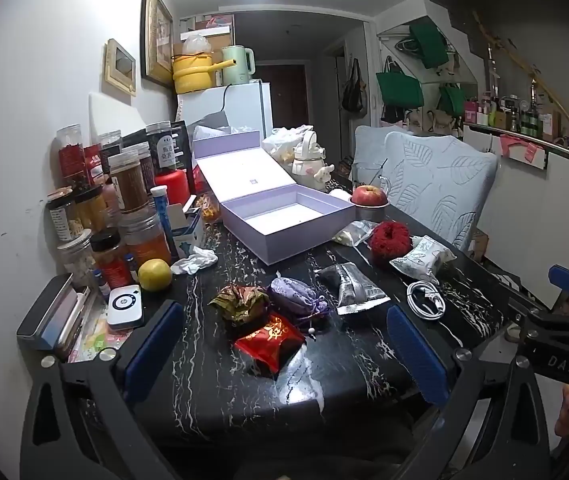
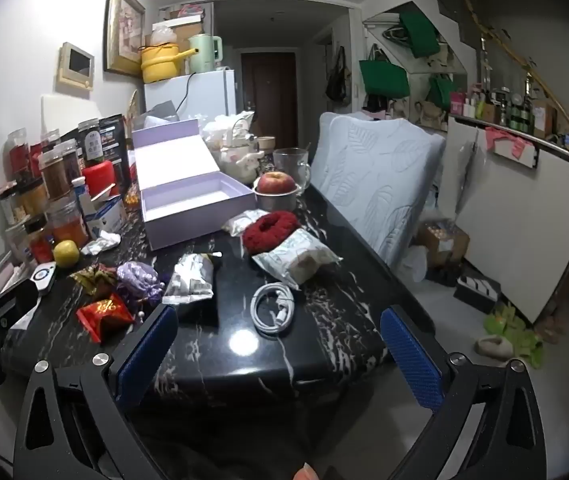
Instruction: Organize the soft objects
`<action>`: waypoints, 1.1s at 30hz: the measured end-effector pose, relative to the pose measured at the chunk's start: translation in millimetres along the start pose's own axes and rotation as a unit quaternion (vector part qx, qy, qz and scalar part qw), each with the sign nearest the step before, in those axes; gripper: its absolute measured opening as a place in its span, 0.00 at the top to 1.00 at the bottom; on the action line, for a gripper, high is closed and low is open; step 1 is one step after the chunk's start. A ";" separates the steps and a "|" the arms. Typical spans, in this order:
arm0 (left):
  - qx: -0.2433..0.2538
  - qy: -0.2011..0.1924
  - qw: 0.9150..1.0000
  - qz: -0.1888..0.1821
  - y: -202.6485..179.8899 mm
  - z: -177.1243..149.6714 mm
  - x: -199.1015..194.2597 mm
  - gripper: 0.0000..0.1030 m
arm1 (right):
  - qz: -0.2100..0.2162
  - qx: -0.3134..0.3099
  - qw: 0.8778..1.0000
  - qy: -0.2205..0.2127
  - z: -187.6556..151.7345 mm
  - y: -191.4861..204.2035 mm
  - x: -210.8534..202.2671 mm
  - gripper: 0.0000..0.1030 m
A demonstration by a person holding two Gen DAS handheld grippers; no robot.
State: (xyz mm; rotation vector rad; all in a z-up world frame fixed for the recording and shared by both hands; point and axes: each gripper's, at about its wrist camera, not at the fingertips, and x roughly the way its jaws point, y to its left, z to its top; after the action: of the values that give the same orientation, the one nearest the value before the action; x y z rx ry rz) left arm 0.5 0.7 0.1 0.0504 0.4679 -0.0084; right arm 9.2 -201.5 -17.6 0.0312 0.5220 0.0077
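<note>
Both grippers, left [image 1: 284, 344] and right [image 2: 280, 344], are held wide open, empty. Nothing is seen inside the lilac box [image 1: 284, 220]. Pouches [image 1: 268, 338] are scattered before it.

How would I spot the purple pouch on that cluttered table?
Start at the big open lilac box on the black marble table. Come toward the near edge to three small pouches huddled together. The purple pouch is the lacy lavender one, between a green-gold pouch and a shiny red pouch.
</note>
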 end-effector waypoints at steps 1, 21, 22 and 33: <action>0.012 -0.005 1.000 0.003 -1.2 0.0 -0.5 0.00 | -0.001 -0.003 1.000 0.000 0.0 0.2 0.0 0.00; -0.001 0.006 1.000 -0.009 5.2 -6.5 -1.4 0.00 | 0.008 -0.010 1.000 -0.007 1.7 6.2 -5.1 0.00; -0.002 0.007 1.000 -0.009 5.4 -6.8 -1.1 0.00 | 0.009 -0.010 1.000 -0.007 1.9 6.5 -5.4 0.00; -0.004 0.007 1.000 -0.010 5.1 -8.6 0.4 0.00 | 0.012 -0.012 1.000 -0.008 2.5 8.2 -6.2 0.00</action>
State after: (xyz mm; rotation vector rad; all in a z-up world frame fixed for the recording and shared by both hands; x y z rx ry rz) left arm -2.9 6.2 -7.5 0.0385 0.4830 -0.0252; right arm 5.0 -193.5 -12.1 0.0145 0.5050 0.0360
